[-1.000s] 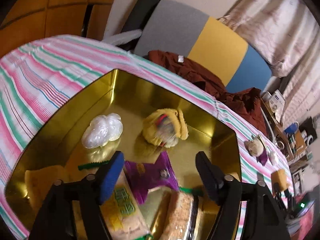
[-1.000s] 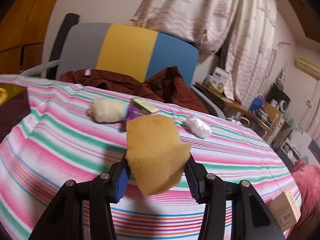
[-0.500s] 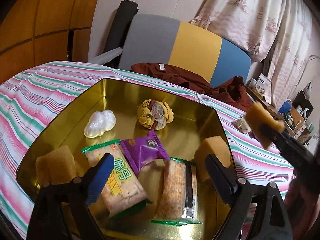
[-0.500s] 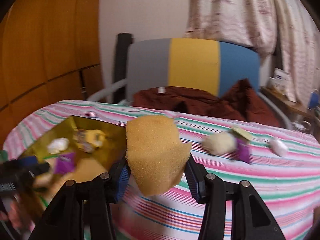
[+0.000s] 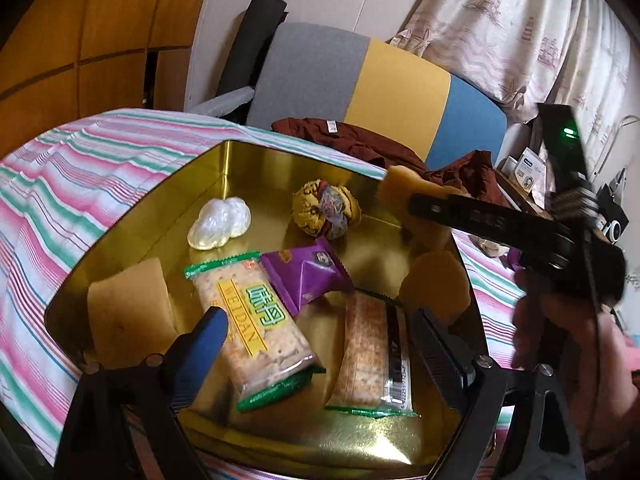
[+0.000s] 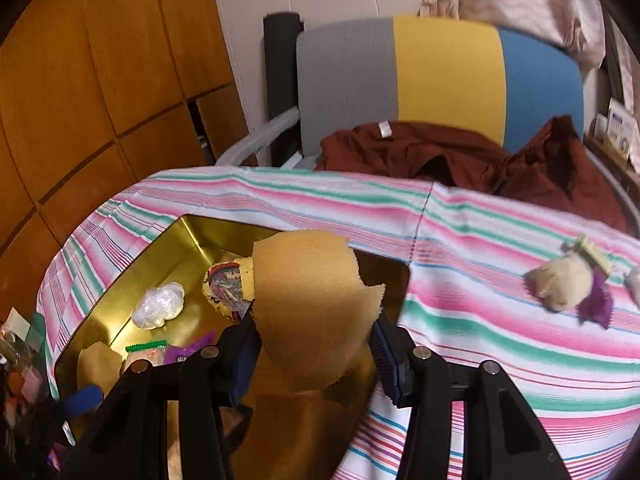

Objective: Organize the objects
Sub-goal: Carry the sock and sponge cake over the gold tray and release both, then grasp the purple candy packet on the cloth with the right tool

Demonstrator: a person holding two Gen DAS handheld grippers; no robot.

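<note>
A gold tin tray (image 5: 192, 188) lies on the striped cloth and holds a white plastic lump (image 5: 218, 222), a yellow cloth ball (image 5: 326, 208), a purple packet (image 5: 308, 270), two cracker packs (image 5: 254, 320) and two tan sponge pieces (image 5: 128, 308). My left gripper (image 5: 320, 332) hangs open over the tray's near side, above the cracker packs, with nothing between its fingers. My right gripper (image 6: 312, 344) is shut on a torn tan sponge (image 6: 308, 300) and holds it above the tray's (image 6: 176, 248) right part. In the left wrist view the right gripper (image 5: 416, 200) reaches in from the right.
On the striped cloth to the right lie a cream cloth ball (image 6: 564, 284) and a purple packet (image 6: 598, 300). A chair with grey, yellow and blue panels (image 6: 444, 68) stands behind the table with a maroon garment (image 6: 460, 152) on it. Wooden panelling is at the left.
My left gripper has opened wider and drawn back, showing more of the tray. My right gripper has swung left with the sponge, from over the bare cloth to over the tray.
</note>
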